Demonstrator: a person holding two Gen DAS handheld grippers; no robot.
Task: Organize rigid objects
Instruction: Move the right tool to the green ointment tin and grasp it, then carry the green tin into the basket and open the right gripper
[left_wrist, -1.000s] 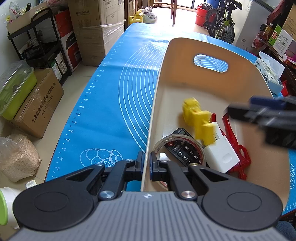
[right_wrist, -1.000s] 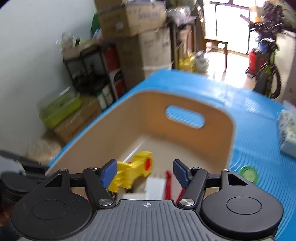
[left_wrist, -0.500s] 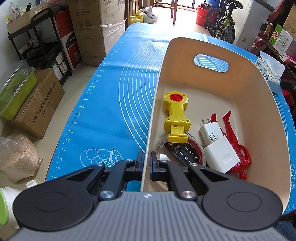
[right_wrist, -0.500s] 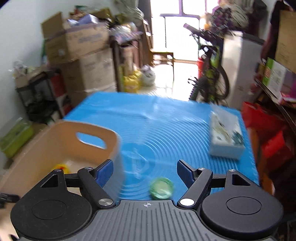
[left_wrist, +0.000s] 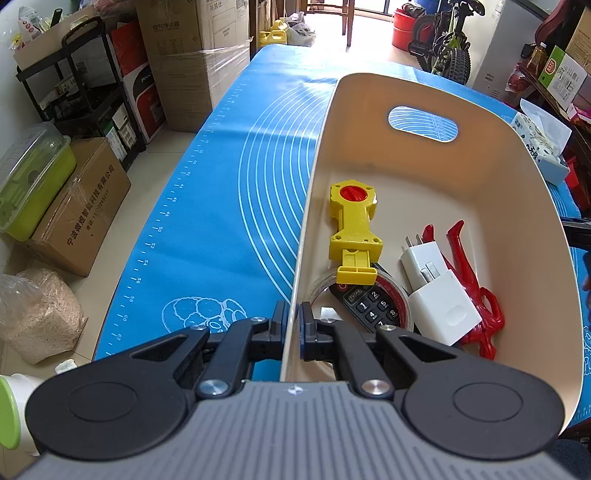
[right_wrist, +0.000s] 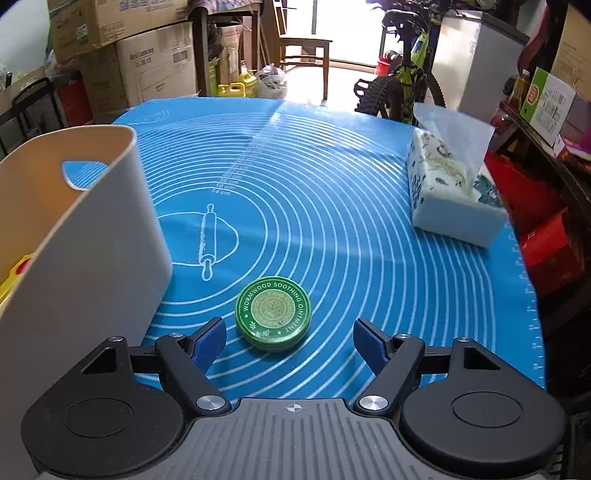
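Note:
My left gripper (left_wrist: 291, 325) is shut on the near rim of the cream basket (left_wrist: 535, 206). Inside lie a yellow tool with a red knob (left_wrist: 352, 229), a white charger (left_wrist: 436, 291), a red plastic clip (left_wrist: 476, 291), a black remote (left_wrist: 369, 301) and a tape roll (left_wrist: 325, 284). In the right wrist view, my right gripper (right_wrist: 290, 341) is open and empty, just above the blue mat (right_wrist: 332, 206). A round green ointment tin (right_wrist: 273, 312) lies flat on the mat between and just ahead of its fingertips. The basket wall (right_wrist: 92, 251) stands at the left.
A tissue pack (right_wrist: 454, 195) lies at the mat's far right. Cardboard boxes (left_wrist: 192, 55), a black shelf (left_wrist: 74, 88) and a green-lidded bin (left_wrist: 29, 181) stand on the floor to the left. A bicycle (right_wrist: 402, 85) and a chair (right_wrist: 303, 55) stand beyond the table.
My right gripper has let the yellow tool drop into the basket, swung right out of it and come down over the green tin. The left gripper has not moved.

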